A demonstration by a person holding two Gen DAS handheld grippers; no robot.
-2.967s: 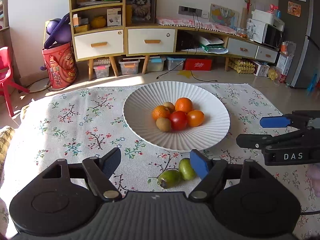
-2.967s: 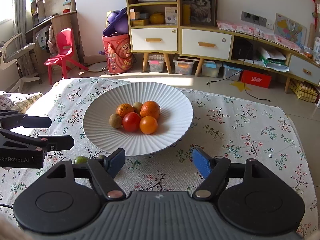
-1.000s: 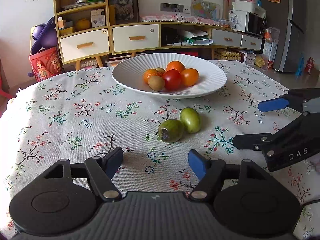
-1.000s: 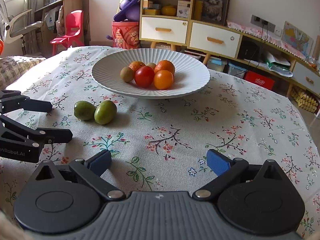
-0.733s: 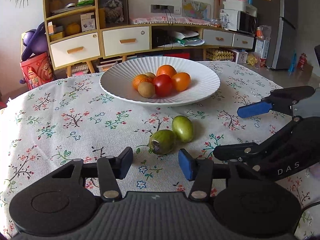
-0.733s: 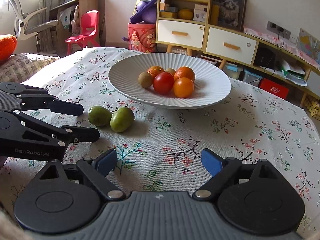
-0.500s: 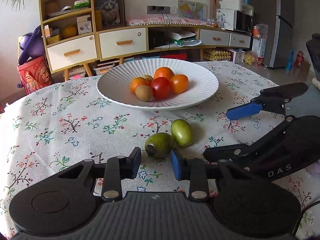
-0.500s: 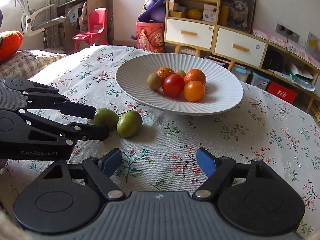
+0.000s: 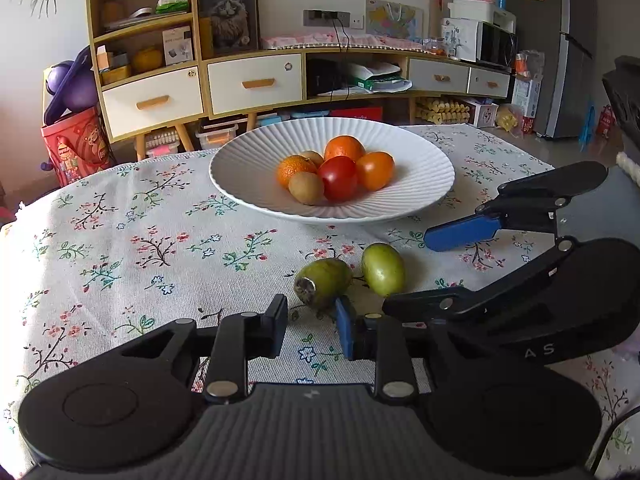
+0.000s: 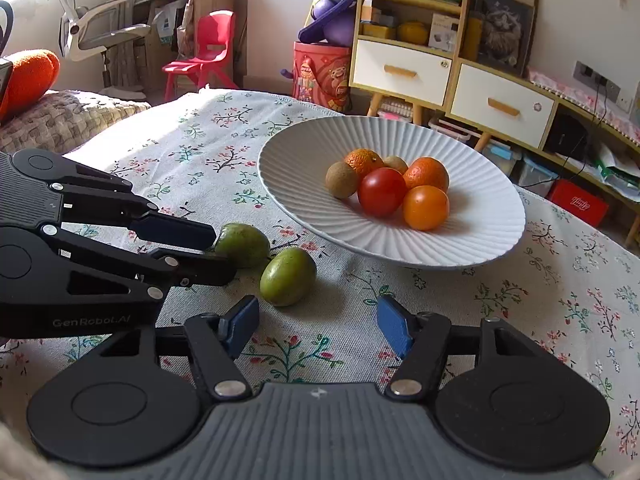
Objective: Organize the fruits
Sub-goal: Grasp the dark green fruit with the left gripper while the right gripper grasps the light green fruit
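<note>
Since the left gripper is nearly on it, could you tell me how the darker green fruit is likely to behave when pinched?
The darker green fruit looks smooth and oval, so it may roll or squirt from the left gripper. It sits beside the lighter green fruit, which it could nudge. It seems firm, probably not fragile.

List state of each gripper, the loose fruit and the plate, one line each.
Left gripper: open, fingers narrowed, tips at the darker green fruit.
Right gripper: open wide, facing the lighter green fruit.
Both green fruits: on the tablecloth, not gripped.
Plate: holds six fruits, piled at centre.
</note>
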